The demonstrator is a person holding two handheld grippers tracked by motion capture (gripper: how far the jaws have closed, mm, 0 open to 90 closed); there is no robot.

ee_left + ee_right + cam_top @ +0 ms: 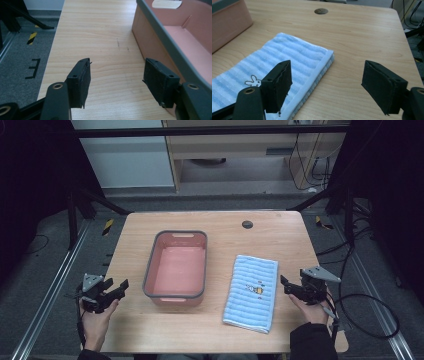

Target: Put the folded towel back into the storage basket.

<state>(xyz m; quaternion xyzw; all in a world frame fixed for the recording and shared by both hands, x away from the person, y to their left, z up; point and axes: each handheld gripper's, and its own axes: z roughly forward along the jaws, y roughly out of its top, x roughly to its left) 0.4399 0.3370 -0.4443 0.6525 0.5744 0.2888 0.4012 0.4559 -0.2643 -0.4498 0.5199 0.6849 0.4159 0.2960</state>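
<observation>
Nothing begun yet, by the look of it: folded blue striped towel (250,292) flat on the table (210,327), right of the pink tub (176,268) and apart from it, no corner lifted, no crease disturbed

Tub empty, standing mid-table, its near wall just beside the left gripper (117,80) in the left gripper view

Left gripper at the table's left edge, jaws wide apart, nothing between them but bare wood

Right gripper (327,85) at the right edge, just beside the towel's long side, jaws likewise spread, one above the towel's white hem, the other over bare table, neither pressing on cloth

Likely job: towel into the tub, judged from the layout alone

Done: at most the approach on the right side. Left: closing on the towel's edge, lifting, carrying across, laying inside the tub, letting go
</observation>
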